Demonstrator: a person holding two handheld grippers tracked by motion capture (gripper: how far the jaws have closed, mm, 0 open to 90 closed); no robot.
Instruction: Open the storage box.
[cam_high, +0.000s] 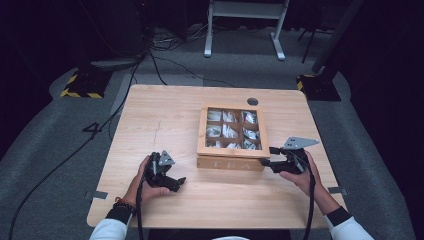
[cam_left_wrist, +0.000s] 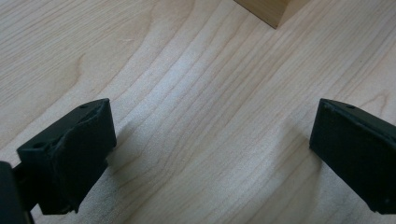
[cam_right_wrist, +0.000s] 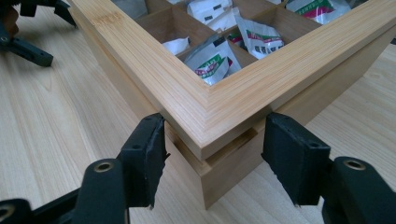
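Note:
A wooden tea box marked TEA stands right of the table's middle, its compartments holding several white tea bags. My right gripper is open at the box's front right corner. In the right gripper view the jaws straddle that corner just below the window-lid frame, with a small gap on each side; tea bags show through the frame. My left gripper rests open on bare wood left of the box. Its jaws hold nothing, and a box corner shows at the top.
The light wood table has a cable hole behind the box. Grey tape tabs sit at its side edges. On the floor beyond are cables, a white desk frame and yellow-black striped bases.

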